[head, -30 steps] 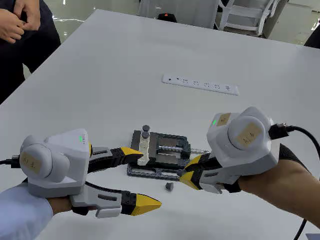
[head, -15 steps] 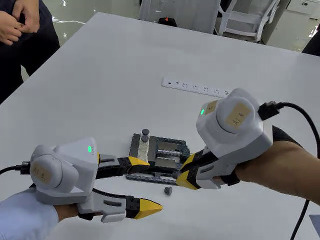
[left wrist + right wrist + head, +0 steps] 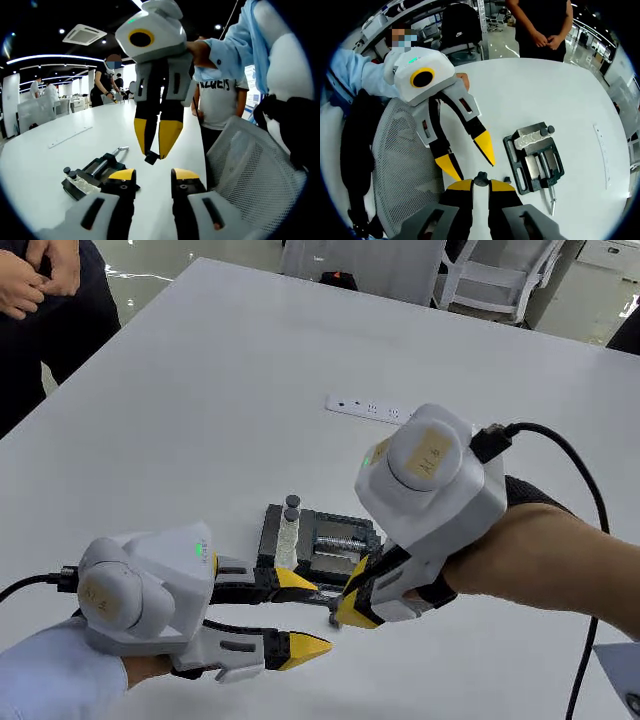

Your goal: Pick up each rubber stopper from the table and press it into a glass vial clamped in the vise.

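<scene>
Left gripper (image 3: pixel 308 612) is nearest, jaws apart, idle just beside the right gripper (image 3: pixel 349 612), whose jaws pinch the rubber stopper (image 3: pixel 480 179) at their tips. Keep it square, lift straight, carry it beyond the tips to a free vial (image 3: pixel 288 537) in the vise (image 3: pixel 335 545), press down vertically. A second ago the stopper lay loose below the right tips; now they've dropped onto it.

Matt metal vise (image 3: pixel 322 540), glass vial (image 3: pixel 288 540), smooth white table (image 3: pixel 200 420)

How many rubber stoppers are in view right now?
3: two seated stoppers atop the vials in the vise, and a third stopper pinched in the right tool. Others may be hidden.
</scene>
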### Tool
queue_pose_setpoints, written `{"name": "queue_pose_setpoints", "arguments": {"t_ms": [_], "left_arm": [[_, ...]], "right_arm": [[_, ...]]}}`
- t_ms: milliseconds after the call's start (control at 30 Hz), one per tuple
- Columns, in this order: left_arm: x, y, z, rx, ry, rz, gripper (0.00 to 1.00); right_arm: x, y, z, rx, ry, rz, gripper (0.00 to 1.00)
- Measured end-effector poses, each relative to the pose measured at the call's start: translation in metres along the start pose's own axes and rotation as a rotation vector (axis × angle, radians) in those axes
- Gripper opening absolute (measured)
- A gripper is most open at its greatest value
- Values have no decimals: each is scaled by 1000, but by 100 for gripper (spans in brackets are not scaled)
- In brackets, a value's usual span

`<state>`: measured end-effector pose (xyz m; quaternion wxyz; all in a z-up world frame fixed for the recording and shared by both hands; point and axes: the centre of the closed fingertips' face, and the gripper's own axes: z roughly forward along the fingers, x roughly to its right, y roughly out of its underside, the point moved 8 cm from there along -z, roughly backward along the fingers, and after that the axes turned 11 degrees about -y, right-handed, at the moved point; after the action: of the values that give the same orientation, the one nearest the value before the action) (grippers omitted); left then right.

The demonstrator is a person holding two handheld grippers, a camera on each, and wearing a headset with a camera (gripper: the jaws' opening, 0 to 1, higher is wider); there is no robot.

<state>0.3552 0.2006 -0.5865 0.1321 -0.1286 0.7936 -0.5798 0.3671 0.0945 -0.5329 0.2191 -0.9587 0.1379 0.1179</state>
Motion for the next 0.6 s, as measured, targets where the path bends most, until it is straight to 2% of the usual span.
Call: {"name": "queue_pose_setpoints", "arguments": {"t_ms": [200, 600], "left_arm": [[1, 0, 0, 1, 3, 20, 18], [2, -8, -1, 21, -1, 83, 9]], "right_arm": [[-2, -4, 2, -50, -36, 3, 7], [0, -9, 3, -110, -66, 9, 7]]}}
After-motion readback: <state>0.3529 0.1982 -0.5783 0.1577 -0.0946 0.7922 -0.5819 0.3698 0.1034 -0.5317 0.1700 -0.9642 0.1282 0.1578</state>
